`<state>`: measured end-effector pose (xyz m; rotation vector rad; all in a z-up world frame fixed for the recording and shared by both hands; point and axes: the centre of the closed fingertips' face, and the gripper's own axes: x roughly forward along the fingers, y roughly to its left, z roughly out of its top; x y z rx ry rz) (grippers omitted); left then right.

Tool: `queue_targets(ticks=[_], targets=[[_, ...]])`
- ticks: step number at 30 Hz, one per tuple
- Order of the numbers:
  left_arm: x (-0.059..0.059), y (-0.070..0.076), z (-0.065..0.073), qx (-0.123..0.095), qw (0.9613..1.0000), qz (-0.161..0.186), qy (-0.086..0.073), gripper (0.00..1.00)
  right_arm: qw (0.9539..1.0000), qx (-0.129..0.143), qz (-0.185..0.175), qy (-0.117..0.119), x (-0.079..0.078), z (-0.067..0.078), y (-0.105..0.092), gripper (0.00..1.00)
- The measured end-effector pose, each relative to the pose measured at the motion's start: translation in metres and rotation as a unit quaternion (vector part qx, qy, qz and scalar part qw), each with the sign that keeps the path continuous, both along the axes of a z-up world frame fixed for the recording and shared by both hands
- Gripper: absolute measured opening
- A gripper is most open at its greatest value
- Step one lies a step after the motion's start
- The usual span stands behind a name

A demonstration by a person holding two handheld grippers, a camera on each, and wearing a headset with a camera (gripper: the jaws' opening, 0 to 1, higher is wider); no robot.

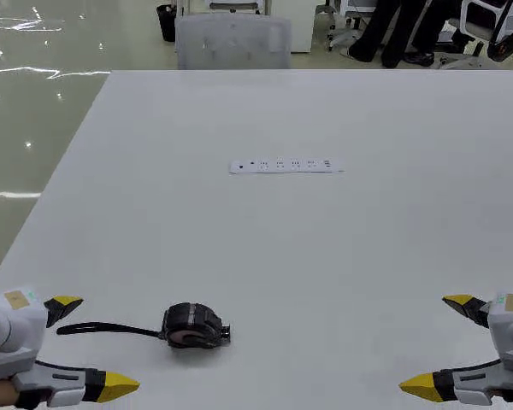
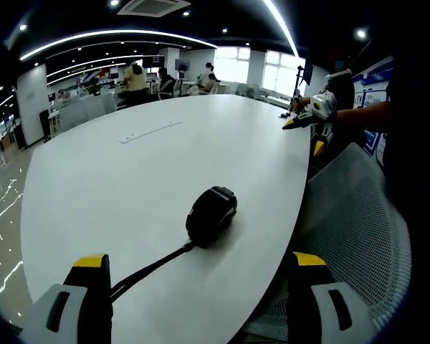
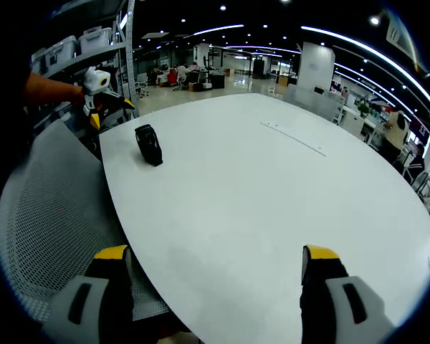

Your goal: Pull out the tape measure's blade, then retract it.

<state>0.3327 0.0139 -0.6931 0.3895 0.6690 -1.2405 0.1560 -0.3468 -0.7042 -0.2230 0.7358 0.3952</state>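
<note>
A black tape measure lies on the white table near its front edge, with a black wrist strap trailing left. No blade is out. My left gripper is open at the lower left, its yellow-tipped fingers on either side of the strap's end. In the left gripper view the tape measure lies just ahead of the open jaws. My right gripper stands open at the lower right with nothing between its fingers. The right gripper view has the tape measure far off to the left.
A white power strip lies flat at the table's middle. A translucent chair back stands at the far edge, and people's legs are beyond it. A grey mesh chair sits below the near edge.
</note>
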Motion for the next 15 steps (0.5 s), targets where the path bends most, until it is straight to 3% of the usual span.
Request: queue_targets(ticks=[1,4,8,15], targets=[[-0.002,-0.002,-0.002,0.011,0.9999,-0.009,0.003,1.00,1.0000,0.001,0.003,0.002,0.002,0.000,0.003,1.00],[-0.002,-0.008,-0.004,0.027,0.9990,-0.034,-0.009,1.00,0.9999,0.003,0.014,0.001,0.007,0.000,0.009,0.99],[-0.005,-0.017,-0.006,0.040,0.9970,-0.065,-0.013,1.00,0.9996,0.000,0.028,-0.002,0.016,0.003,0.018,0.99],[-0.001,-0.032,-0.007,0.074,0.9881,-0.129,-0.038,0.99,0.9979,-0.004,0.065,-0.005,0.032,0.006,0.038,0.99]])
